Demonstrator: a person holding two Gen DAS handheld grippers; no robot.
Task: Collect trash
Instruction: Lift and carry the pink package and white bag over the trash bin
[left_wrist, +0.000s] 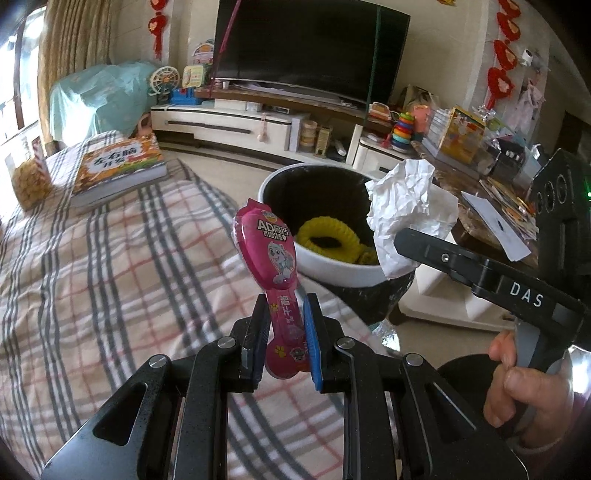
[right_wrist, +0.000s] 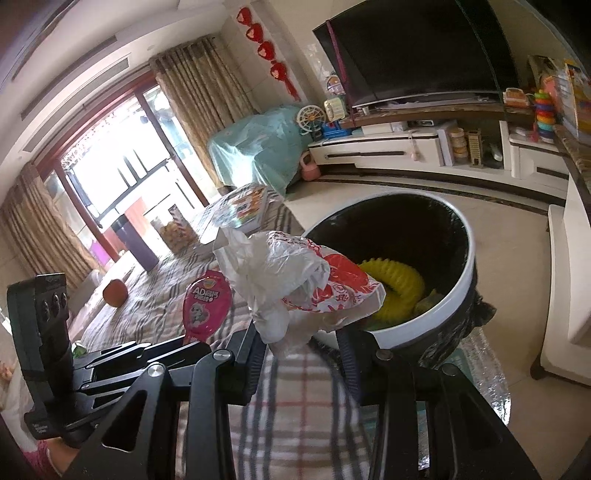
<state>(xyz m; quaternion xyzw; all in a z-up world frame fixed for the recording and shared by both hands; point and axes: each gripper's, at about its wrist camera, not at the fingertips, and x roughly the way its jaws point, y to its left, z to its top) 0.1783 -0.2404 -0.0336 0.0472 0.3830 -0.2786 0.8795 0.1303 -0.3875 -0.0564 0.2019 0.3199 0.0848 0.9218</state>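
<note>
My left gripper (left_wrist: 284, 314) is shut on a pink candy wrapper (left_wrist: 267, 254) and holds it upright above the plaid cloth, just left of the bin. The wrapper also shows in the right wrist view (right_wrist: 207, 304). My right gripper (right_wrist: 301, 334) is shut on crumpled white paper with red print (right_wrist: 295, 280), held at the near rim of the white round trash bin (right_wrist: 467, 266). The paper (left_wrist: 406, 199) and right gripper (left_wrist: 410, 240) show over the bin's right rim (left_wrist: 343, 271) in the left wrist view. A yellow ridged ring (right_wrist: 397, 284) lies inside the bin.
A plaid cloth (left_wrist: 110, 277) covers the surface below. A thick book (left_wrist: 118, 166) and a snack jar (left_wrist: 29, 177) lie at its far end. An orange fruit (right_wrist: 115, 292) sits on the cloth. A cluttered table (left_wrist: 491, 177) stands right of the bin; a TV stand (left_wrist: 240, 122) behind.
</note>
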